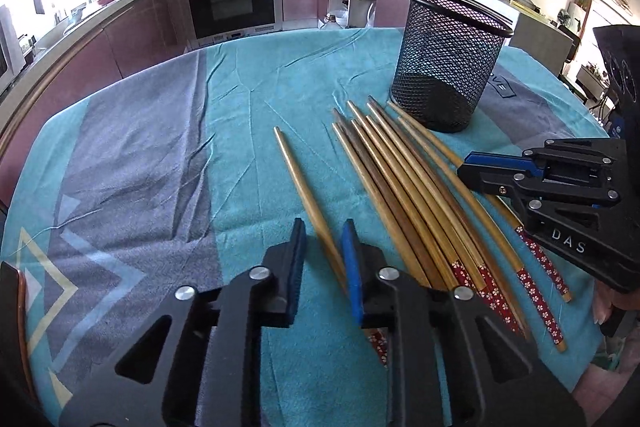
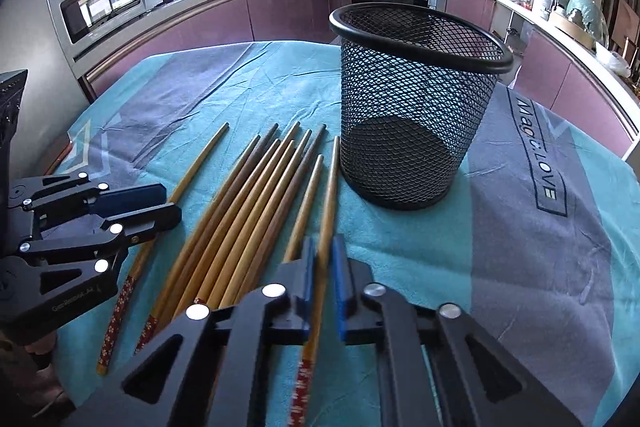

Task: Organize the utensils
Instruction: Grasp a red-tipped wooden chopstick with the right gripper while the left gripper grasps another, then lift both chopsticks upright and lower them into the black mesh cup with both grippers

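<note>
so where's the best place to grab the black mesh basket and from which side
Grip the black wire-mesh basket by its thick rolled rim, coming down from above with one finger inside and one outside. It stands upright and empty, and its round body looks too wide to span. The right side is probably better, since the bamboo chopsticks lie along its left.

Chopsticks (image 2: 256, 203): smooth wood, semi-gloss. Basket (image 2: 416, 99): black wire mesh, matt. Tabletop cloth (image 2: 520, 267): soft woven, wrinkled, matt.
</note>
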Action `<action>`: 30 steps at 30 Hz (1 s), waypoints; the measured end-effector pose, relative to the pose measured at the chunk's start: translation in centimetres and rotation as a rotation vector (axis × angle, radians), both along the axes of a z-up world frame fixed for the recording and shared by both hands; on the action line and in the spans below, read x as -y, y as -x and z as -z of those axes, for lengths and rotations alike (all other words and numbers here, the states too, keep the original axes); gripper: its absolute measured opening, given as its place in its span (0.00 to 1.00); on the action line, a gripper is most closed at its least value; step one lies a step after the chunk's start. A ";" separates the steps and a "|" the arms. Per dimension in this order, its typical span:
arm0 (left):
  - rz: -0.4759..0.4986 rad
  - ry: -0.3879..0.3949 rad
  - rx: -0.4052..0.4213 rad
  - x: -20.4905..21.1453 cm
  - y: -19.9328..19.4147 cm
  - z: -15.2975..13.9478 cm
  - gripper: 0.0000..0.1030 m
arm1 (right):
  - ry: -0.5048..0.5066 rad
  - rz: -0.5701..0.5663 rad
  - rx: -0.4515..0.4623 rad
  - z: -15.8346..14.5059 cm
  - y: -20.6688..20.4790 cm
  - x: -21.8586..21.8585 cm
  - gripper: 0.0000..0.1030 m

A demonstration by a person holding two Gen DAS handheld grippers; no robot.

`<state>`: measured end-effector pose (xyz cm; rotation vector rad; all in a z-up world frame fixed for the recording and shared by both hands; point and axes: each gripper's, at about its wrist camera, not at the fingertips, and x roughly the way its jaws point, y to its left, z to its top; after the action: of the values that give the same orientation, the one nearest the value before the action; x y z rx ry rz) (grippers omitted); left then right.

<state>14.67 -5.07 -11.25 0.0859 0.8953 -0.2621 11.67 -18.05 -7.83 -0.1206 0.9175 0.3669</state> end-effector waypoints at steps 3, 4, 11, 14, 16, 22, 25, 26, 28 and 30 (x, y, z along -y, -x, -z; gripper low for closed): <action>-0.015 0.018 -0.001 0.0 0.2 -0.4 0.10 | -0.043 0.011 -0.013 -0.1 -0.1 0.7 0.05; -0.021 0.022 0.000 -0.1 0.1 -0.4 0.09 | -0.052 0.014 -0.011 -0.2 0.0 0.9 0.05; -0.018 0.077 0.015 -0.9 0.8 -1.6 0.07 | -0.164 -0.011 0.026 -2.5 1.0 2.2 0.05; 0.002 0.125 0.029 -1.6 0.9 -3.1 0.07 | -0.199 -0.022 0.069 -4.2 1.6 2.7 0.05; 0.026 0.173 0.037 -2.0 0.9 -4.4 0.07 | -0.232 -0.028 0.102 -5.4 1.9 3.1 0.05; 0.089 0.285 0.118 -3.0 1.2 -9.5 0.07 | -0.309 -0.041 0.210 -9.2 2.5 4.4 0.05; 0.115 0.338 0.164 -3.2 1.3 -12.2 0.07 | -0.332 -0.043 0.260 -10.9 2.5 5.0 0.05; 0.121 0.353 0.183 -3.2 1.2 -13.2 0.07 | -0.338 -0.043 0.276 -11.4 2.5 5.3 0.05; 0.131 0.382 0.220 -3.4 1.1 -15.1 0.07 | -0.354 -0.047 0.299 -12.4 2.4 6.0 0.05; 0.139 0.409 0.257 -3.3 0.7 -17.1 0.07 | -0.358 -0.047 0.325 -13.6 2.1 6.5 0.05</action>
<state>13.93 -1.74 5.86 -0.1944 0.5675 -0.5459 9.62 -24.52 5.75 0.1253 0.5184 0.5323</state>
